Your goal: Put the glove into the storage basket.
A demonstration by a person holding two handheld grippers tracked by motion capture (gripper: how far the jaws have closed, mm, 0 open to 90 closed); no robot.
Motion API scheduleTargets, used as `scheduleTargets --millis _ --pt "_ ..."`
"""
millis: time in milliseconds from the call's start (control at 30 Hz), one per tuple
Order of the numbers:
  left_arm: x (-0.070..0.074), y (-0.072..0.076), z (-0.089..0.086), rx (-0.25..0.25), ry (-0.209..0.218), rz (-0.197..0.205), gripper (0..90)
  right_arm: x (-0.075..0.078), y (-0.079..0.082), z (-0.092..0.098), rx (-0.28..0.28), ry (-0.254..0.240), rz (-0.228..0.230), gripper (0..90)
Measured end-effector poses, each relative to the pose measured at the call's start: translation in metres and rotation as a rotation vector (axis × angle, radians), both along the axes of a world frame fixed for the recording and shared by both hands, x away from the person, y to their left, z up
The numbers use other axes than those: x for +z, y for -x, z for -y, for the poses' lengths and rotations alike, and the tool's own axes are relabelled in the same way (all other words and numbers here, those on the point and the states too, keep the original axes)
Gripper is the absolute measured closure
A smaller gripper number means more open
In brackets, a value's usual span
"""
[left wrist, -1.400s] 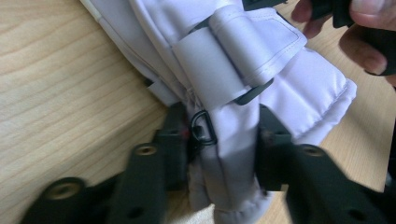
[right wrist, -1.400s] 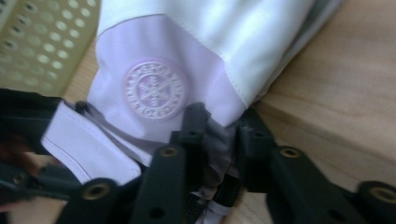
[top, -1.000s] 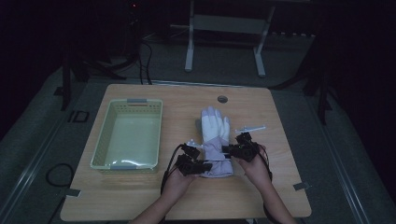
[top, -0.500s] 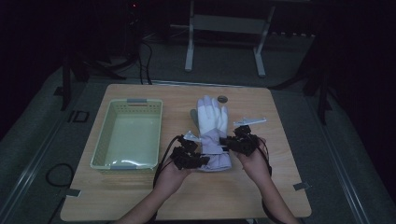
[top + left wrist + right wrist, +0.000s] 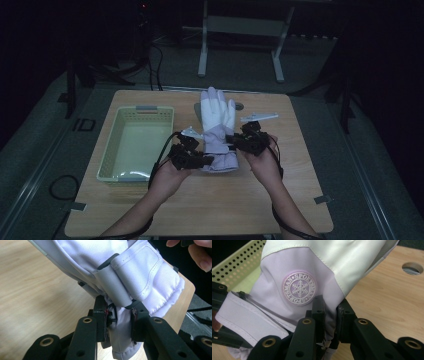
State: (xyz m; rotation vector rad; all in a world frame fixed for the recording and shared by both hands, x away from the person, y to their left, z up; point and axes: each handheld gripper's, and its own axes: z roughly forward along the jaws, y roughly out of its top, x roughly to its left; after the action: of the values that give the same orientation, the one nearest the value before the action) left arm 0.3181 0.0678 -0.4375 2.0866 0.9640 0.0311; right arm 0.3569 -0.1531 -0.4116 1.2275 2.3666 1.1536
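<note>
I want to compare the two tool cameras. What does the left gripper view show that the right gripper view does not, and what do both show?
Left gripper view: the padded, stitched cuff with a grey strap across it, and some fingers of a person's hand at the top right.

Right gripper view: a round embroidered snowflake badge, the pale green perforated plastic basket, and a round hole in the tabletop.

Both: the white and lilac fabric winter glove, pinched between that tool's own black jaws, over the light wooden table.

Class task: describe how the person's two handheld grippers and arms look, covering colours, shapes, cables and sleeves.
Both the left gripper and right gripper are black, with two flat jaws carrying brass-ringed holes. Each has a grey three-cornered plate on top and trails a black cable. The forearms are bare, with no sleeves visible.
</note>
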Motion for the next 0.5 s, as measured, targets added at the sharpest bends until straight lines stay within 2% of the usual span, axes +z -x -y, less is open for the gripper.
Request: scheduleTargets --millis 367,400,500 --pt "0.019 0.001 -0.039 0.024 -0.022 0.009 72.3 0.015 -0.004 -0.037 0.036 -0.004 0.016 79.2" --pt "0.022 0.001 -0.047 0.024 -0.029 0.008 72.4 0.017 -0.005 -0.043 0.040 -0.006 0.017 79.2" --pt "0.025 0.001 -0.053 0.023 -0.037 0.014 72.3 0.019 -0.005 -0.052 0.047 -0.005 0.021 79.1"
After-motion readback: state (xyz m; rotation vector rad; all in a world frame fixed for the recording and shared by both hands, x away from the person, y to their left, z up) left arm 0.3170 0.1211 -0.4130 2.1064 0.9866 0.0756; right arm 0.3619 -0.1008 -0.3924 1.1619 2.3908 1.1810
